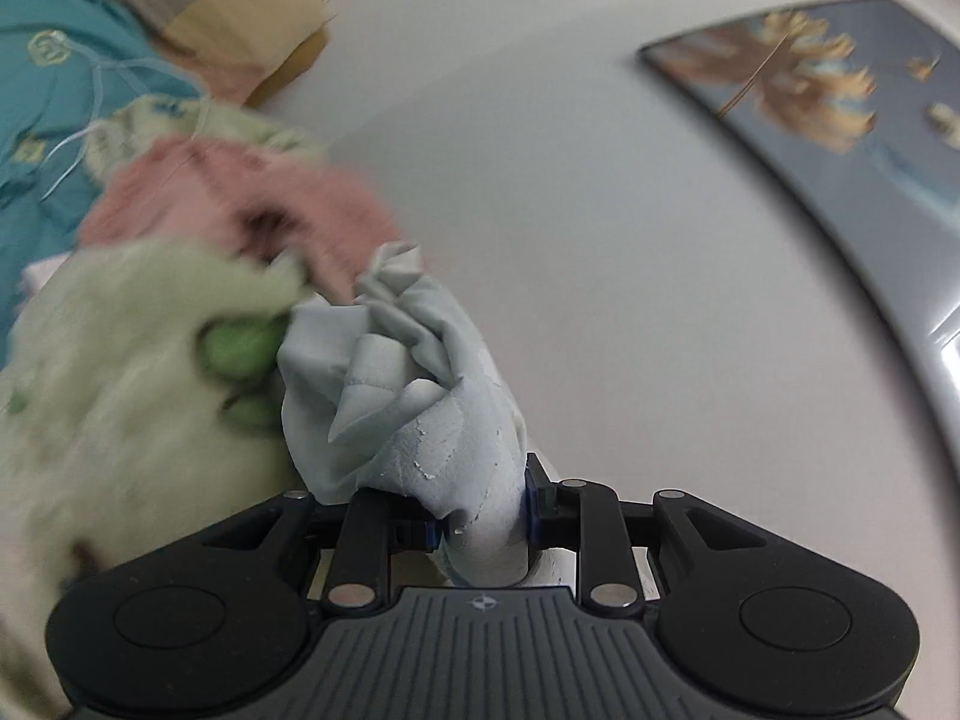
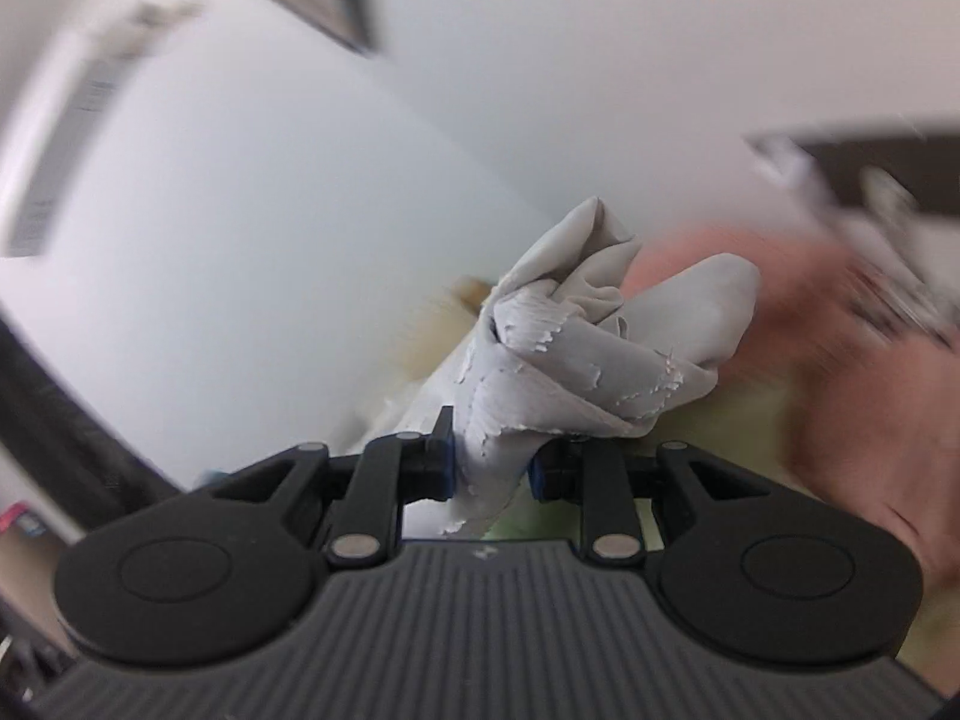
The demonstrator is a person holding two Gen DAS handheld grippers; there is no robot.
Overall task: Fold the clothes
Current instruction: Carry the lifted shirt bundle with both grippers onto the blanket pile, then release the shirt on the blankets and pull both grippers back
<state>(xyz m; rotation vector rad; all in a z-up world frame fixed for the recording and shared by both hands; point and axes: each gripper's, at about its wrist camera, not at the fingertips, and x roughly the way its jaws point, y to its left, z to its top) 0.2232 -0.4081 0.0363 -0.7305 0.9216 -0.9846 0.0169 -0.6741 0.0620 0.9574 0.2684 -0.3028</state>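
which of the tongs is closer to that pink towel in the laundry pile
Hard to call; a slight lean to left. The left tongs, shut on pale blue cloth, have the pink towel just beyond that bunch. The right tongs, also shut on cloth, see only a pink blur to their right.

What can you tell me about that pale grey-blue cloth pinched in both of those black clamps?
The pale grey-blue cloth is a thin, soft-looking fabric with stitched seams and a flaking, peeling coating on its surface. It is bunched into crumpled folds, not spread flat. The left gripper is closed on one bunch of it, and the right gripper on another. In the left view it lies against a blurred cream-green garment.
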